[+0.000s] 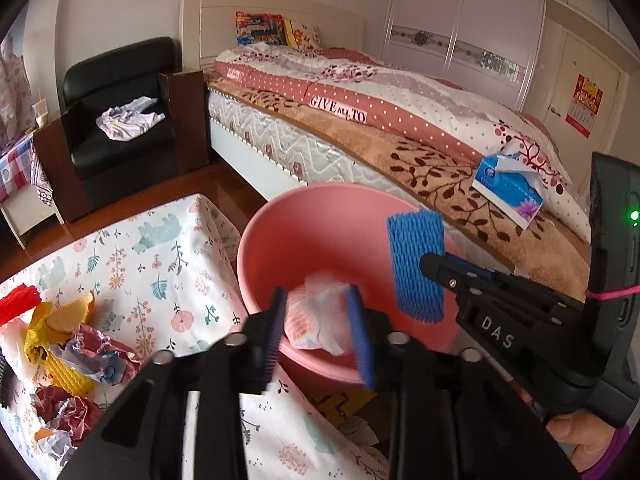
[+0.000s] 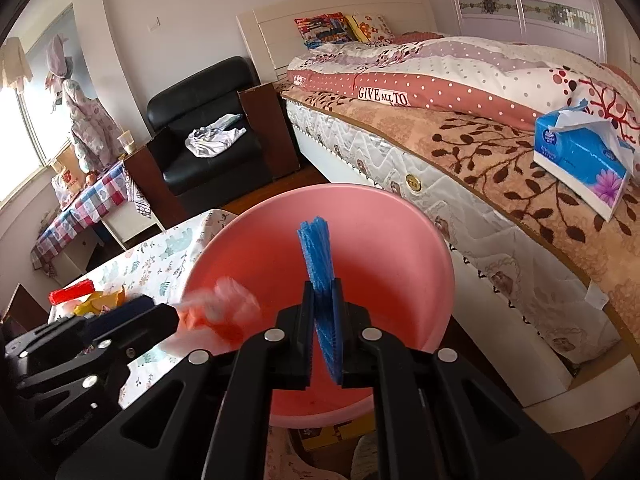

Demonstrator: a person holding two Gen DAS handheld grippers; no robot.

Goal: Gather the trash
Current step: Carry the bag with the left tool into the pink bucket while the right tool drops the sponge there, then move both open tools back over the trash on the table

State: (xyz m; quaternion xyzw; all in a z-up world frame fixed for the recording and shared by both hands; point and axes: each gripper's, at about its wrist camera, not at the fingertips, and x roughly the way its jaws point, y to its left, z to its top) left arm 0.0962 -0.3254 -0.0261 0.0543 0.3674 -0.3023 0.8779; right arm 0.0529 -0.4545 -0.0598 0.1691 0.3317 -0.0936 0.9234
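"GIVE ALL TO" is printed on a white strip on the bed quilt (image 1: 338, 110), frame centre; "DAS" is embossed on the right gripper (image 1: 434, 260), lower right.

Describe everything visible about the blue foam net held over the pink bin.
The blue foam net is a flattened sleeve of soft mesh foam with a diamond lattice, bright blue, standing roughly upright. The right tongs are shut on its lower part, so its top sticks up free above them. It hangs over the open mouth of the pink bin, not touching it. Seen edge-on from the right wrist, it looks thin and folded flat.
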